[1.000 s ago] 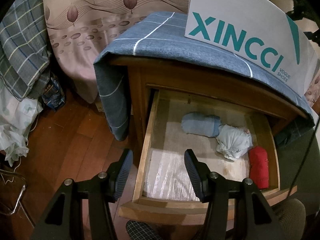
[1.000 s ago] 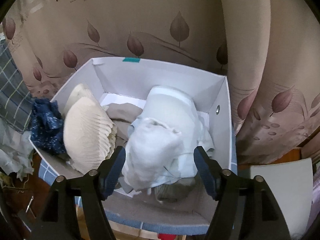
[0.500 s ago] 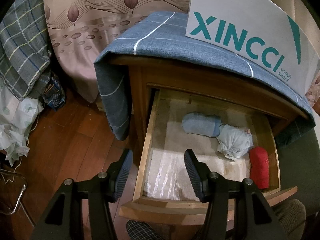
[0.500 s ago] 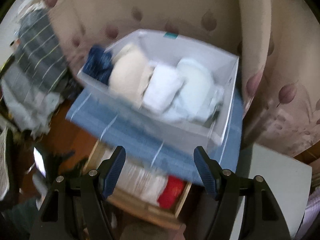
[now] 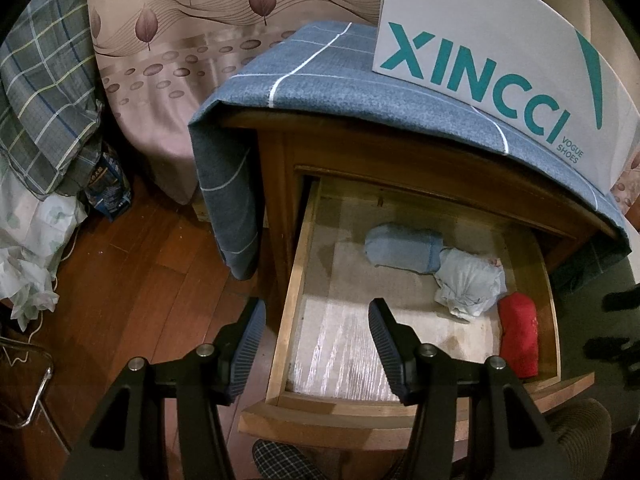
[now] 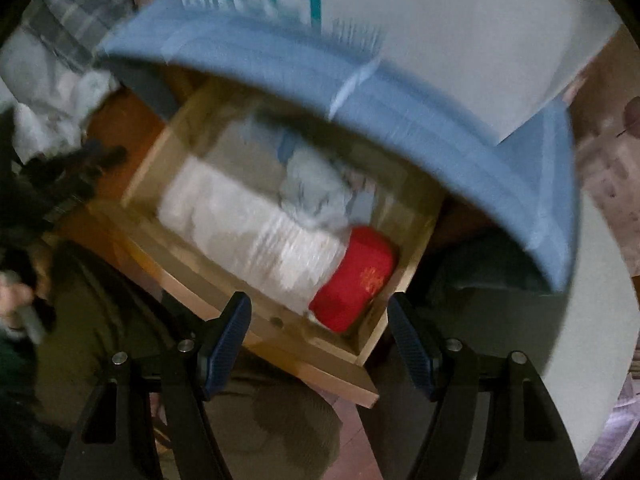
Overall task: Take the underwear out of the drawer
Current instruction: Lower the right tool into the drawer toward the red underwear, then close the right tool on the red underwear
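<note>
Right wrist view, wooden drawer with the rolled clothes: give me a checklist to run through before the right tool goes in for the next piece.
1. Wooden drawer pulled out: ok.
2. Right tool open and empty: ok.
3. Red rolled garment unobstructed, nearest the right tool, at the drawer's front corner: ok.
4. Pale crumpled garment and blue rolled garment apart from the red one: the pale one lies close to it; touching or not, cannot tell.
5. Left tool out of the way, open over the drawer's other front corner: ok.
6. Right wrist view sharp enough to aim: not ok, motion-blurred.
</note>
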A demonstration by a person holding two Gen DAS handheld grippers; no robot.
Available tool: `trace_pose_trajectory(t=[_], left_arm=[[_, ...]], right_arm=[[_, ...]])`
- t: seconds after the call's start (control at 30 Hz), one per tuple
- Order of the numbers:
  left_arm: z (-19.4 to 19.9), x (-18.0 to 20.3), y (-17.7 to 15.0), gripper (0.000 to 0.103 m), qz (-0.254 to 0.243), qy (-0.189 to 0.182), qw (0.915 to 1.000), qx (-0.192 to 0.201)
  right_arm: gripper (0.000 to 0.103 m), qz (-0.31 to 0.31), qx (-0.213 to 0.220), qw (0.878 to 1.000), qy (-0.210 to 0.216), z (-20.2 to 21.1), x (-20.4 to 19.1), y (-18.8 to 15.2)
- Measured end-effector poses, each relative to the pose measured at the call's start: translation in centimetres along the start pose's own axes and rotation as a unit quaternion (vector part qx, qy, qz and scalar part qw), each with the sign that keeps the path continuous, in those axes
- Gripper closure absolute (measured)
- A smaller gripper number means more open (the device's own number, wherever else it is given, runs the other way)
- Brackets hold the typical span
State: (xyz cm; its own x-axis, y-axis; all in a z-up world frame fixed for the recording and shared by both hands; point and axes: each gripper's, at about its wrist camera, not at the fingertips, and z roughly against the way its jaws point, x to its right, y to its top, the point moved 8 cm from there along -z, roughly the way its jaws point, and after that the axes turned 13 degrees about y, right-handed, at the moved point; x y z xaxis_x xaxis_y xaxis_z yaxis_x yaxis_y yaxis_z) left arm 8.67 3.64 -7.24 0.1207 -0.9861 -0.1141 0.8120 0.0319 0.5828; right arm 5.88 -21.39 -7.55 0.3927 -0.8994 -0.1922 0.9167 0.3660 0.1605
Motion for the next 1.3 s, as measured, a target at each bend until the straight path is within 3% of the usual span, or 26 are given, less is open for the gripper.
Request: trace_pose_trajectory(t=[0.23, 0.33, 0.6, 0.87, 1.1, 1.2, 1.23, 1.3], left_arm=[[-0.1, 0.0, 0.0, 0.048, 0.002, 0.000, 1.0000, -0.002], [-0.1, 0.1, -0.1, 0.048, 0.002, 0.000, 1.0000, -0.003], [-0.3, 0.1, 0.0, 0.048, 0.001, -0.001, 1.0000, -0.006], [-0.4, 0.0, 0.0, 0.048, 0.001, -0.002, 1.0000, -0.009], [-0.3, 0.0, 0.1, 0.048, 0.001, -0.002, 1.0000, -0.009], [-0.4, 0.0, 0.1, 0.048, 0.000, -0.003, 0.9999, -0.010], [-0.4, 0.0, 0.1, 0.048, 0.000, -0.002, 0.9999, -0.010], [-0.4, 0.0, 0.1, 0.048, -0.001, -0.003, 1.0000, -0.010]], right_arm=[[0.035, 0.023, -0.049, 0.998, -0.044, -5.9, 2.3, 0.4], [0.025, 0.040, -0.062, 0.996, -0.056, -7.8, 3.0, 1.0], [0.023, 0.089, -0.104, 0.987, -0.078, -11.5, 3.8, 1.2], [0.021, 0.088, -0.126, 0.985, -0.081, -14.3, 5.9, 0.8], [0.020, 0.077, -0.115, 0.989, -0.056, -14.7, 6.6, 0.8], [0.029, 0.066, -0.102, 0.992, -0.022, -14.2, 6.7, 0.8], [0.038, 0.064, -0.101, 0.993, -0.016, -14.0, 6.7, 0.7], [0.045, 0.066, -0.099, 0.993, -0.013, -13.8, 6.8, 0.7]])
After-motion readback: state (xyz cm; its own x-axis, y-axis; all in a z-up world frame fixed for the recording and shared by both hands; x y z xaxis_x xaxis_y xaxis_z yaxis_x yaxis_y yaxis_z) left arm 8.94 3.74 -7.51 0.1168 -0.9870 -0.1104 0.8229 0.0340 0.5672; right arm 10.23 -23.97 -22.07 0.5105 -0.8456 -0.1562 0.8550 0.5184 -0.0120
